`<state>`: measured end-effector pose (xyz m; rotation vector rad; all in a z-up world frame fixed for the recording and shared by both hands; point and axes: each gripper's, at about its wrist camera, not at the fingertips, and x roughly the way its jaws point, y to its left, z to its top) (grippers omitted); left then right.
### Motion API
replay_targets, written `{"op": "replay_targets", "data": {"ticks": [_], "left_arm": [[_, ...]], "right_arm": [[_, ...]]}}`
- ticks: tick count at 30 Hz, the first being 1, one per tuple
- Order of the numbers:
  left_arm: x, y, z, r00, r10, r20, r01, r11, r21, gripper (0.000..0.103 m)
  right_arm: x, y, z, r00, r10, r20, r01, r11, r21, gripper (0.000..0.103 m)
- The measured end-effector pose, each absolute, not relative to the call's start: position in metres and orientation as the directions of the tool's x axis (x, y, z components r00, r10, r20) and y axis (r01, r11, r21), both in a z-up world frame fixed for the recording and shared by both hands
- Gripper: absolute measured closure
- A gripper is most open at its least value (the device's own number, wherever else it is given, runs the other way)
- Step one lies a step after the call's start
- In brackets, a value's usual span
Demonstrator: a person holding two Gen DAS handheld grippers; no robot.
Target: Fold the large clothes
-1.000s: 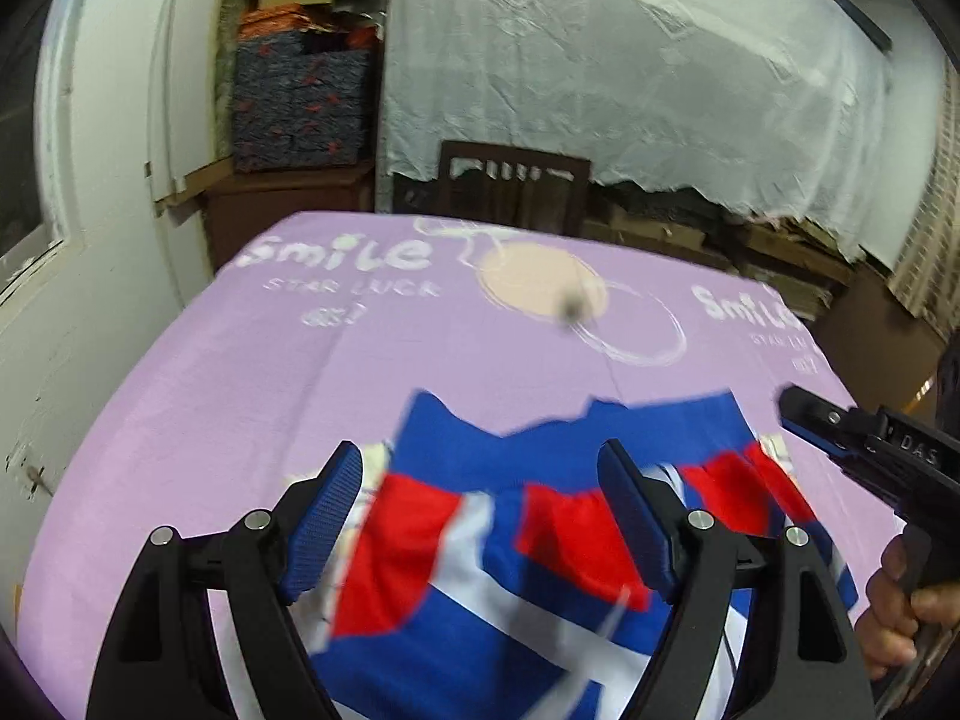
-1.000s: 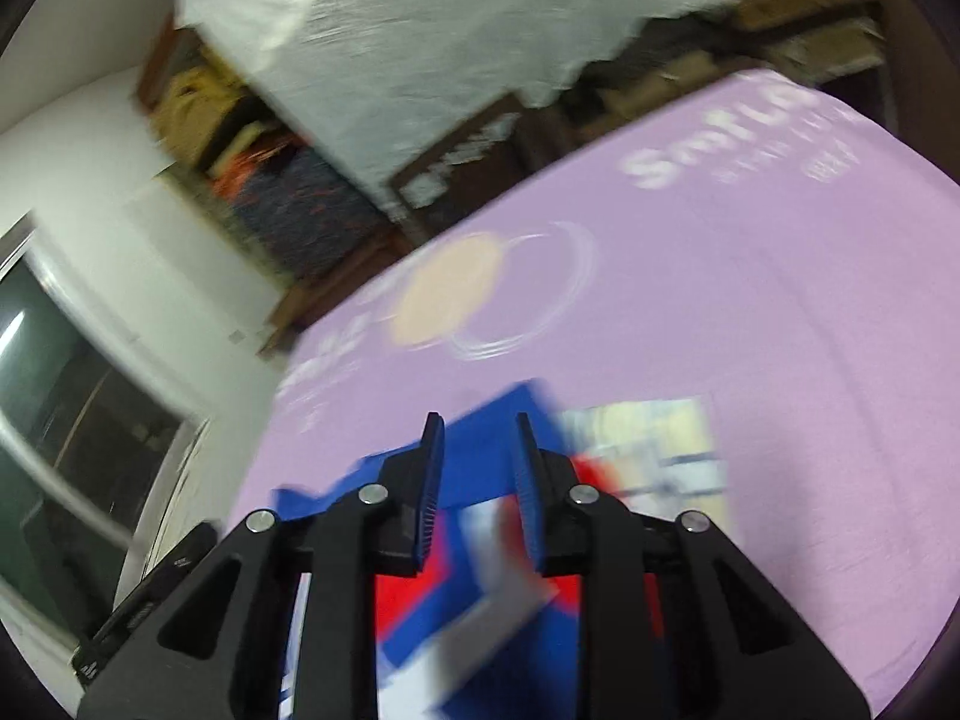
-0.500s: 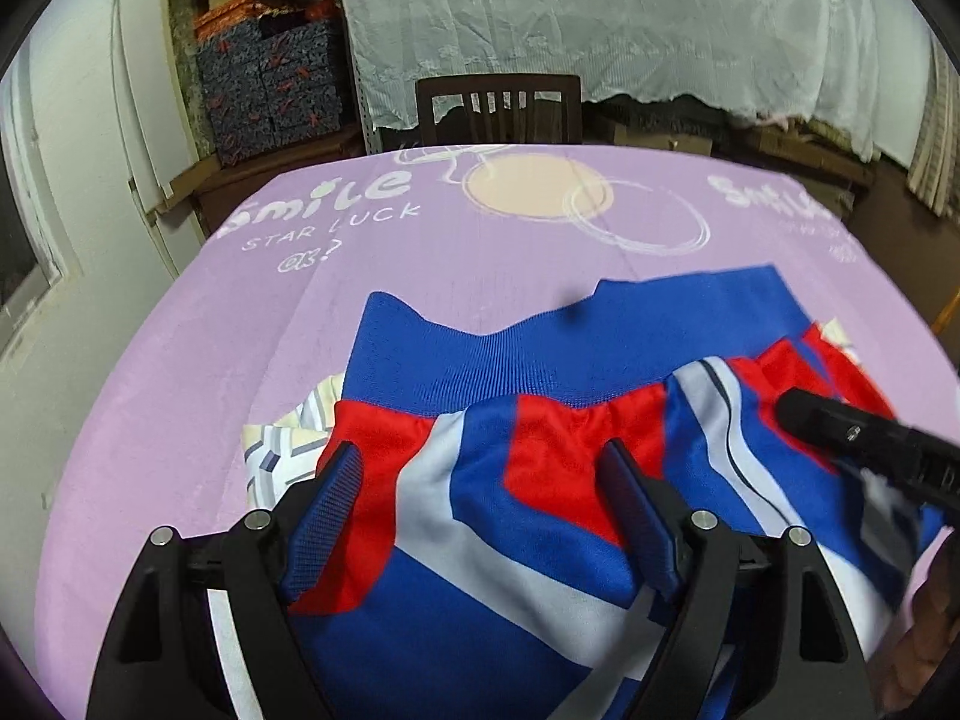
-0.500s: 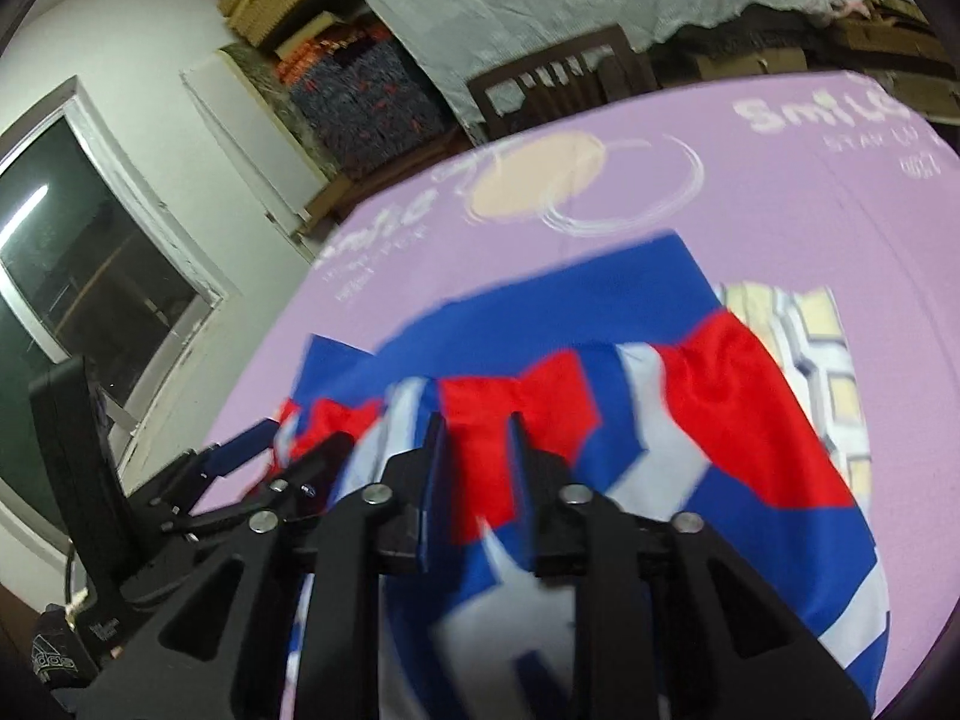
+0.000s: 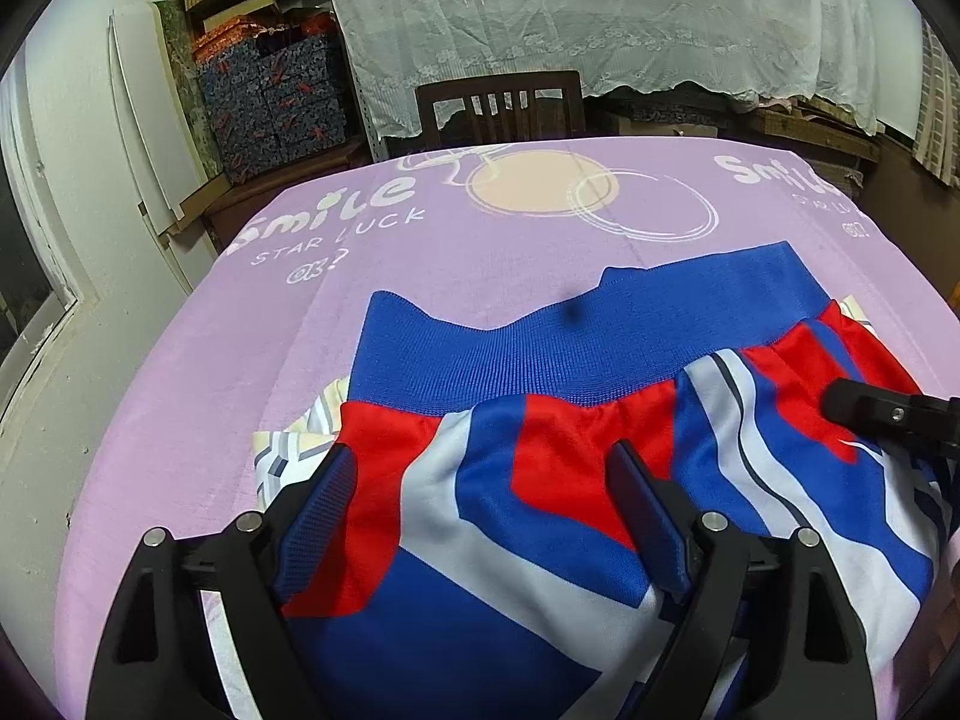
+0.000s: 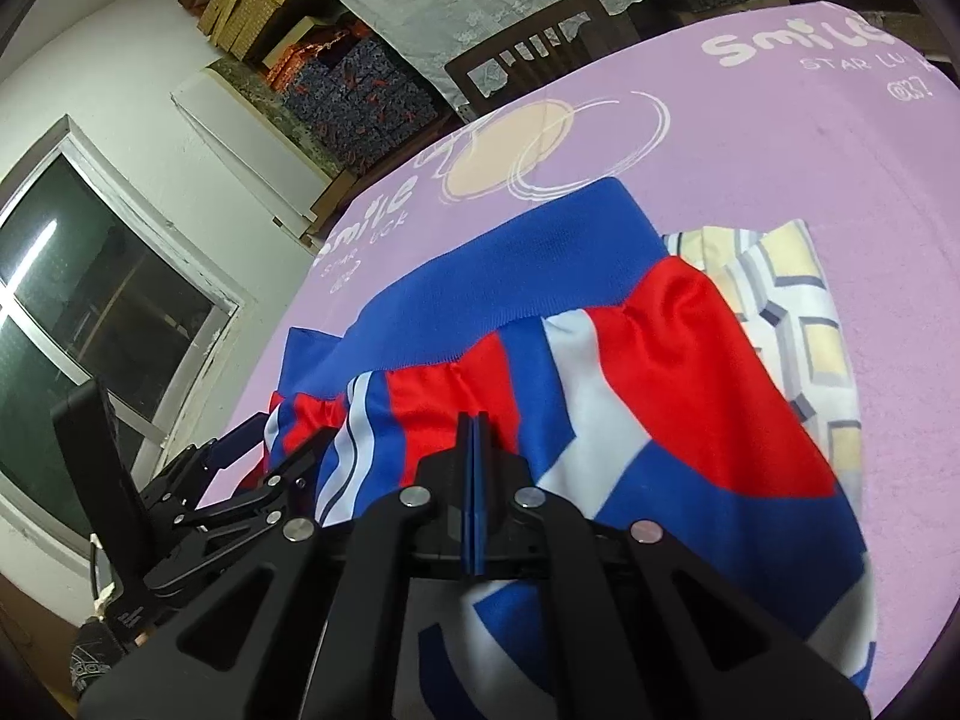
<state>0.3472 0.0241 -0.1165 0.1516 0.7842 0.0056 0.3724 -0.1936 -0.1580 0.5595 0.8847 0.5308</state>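
Right gripper (image 6: 474,444) now pressed together, empty — left gripper (image 5: 486,498) spread over laid-flat jacket (image 5: 570,468); fold placed, smoothing likely next.

- The left wrist view looks forward and down, level, from close above the jacket (image 5: 540,480) toward the chair (image 5: 498,105) past the far edge of the counter (image 5: 180,390).
- The right wrist view sits equally close, rolled sideways and facing leftward toward the window (image 6: 90,312).
- Both views share the jacket, the chair and the purple cloth's printed circle (image 5: 540,183).
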Motion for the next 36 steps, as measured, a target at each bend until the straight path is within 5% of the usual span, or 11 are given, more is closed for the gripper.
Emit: {"op": "replay_targets", "data": {"ticks": [11, 21, 26, 31, 36], "left_arm": [[0.337, 0.041, -0.1, 0.708, 0.02, -0.706, 0.016, 0.999, 0.045, 0.018], [0.29, 0.035, -0.085, 0.694, -0.165, -0.701, 0.136, 0.986, -0.098, 0.018], [0.289, 0.023, -0.111, 0.643, -0.102, -0.759, 0.133, 0.991, -0.02, 0.018], [0.292, 0.028, -0.125, 0.621, -0.043, -0.782, 0.097, 0.995, 0.022, 0.016], [0.289, 0.044, -0.126, 0.617, -0.033, -0.786, 0.066, 0.998, 0.009, 0.016]], "right_arm": [[0.343, -0.222, -0.151, 0.568, 0.606, -0.557, -0.113, 0.728, 0.676, 0.103], [0.299, -0.243, -0.136, 0.598, 0.633, -0.491, -0.139, 0.686, 0.714, 0.096], [0.282, -0.227, -0.136, 0.543, 0.686, -0.485, -0.203, 0.668, 0.716, 0.096], [0.285, -0.23, -0.163, 0.498, 0.606, -0.62, -0.112, 0.754, 0.647, 0.103], [0.286, -0.249, -0.173, 0.487, 0.626, -0.609, -0.088, 0.729, 0.679, 0.103]]}}
